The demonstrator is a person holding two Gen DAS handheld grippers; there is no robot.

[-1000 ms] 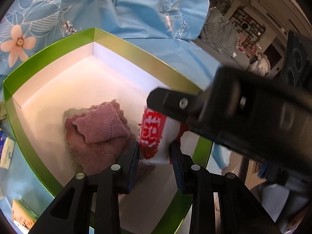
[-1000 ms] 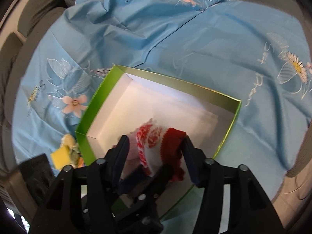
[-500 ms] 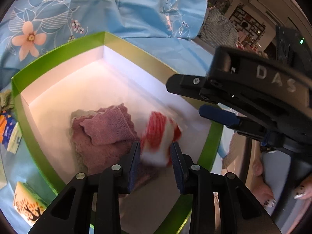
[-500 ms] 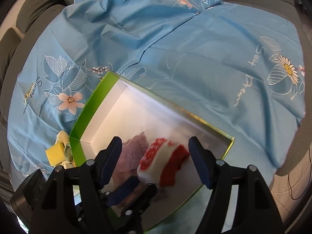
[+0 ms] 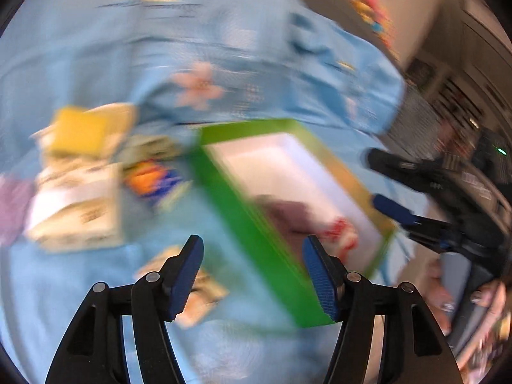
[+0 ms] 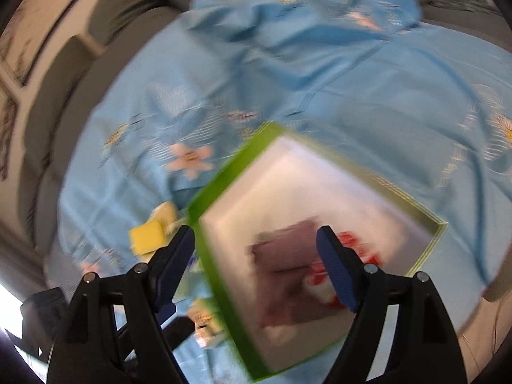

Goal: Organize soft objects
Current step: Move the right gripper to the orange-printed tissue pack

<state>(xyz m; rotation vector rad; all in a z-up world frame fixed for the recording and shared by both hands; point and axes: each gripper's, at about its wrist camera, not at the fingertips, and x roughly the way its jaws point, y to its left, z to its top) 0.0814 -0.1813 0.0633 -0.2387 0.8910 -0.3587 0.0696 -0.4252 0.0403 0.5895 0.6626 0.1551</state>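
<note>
Frames blurred. I see both jaws opening, nothing between them: left gripper (image 5: 252, 275), right gripper (image 6: 256, 265). Red-and-white sock (image 6: 348, 265) lies in green box (image 6: 220, 268) beside mauve knit (image 6: 284, 256). More soft items (image 5: 76, 204) outside box on blue sheet (image 6: 368, 96).

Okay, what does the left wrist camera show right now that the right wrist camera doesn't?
Only the left wrist view shows the right gripper from the side, a hand at lower right, shelves behind, and the whole blurred pile of items beside the box.

Only the right wrist view shows the grey sofa cushions and the cloth's daisy print.

Both show the green box holding the mauve knit and the red-and-white sock, the blue cloth, and opening, empty jaws.
</note>
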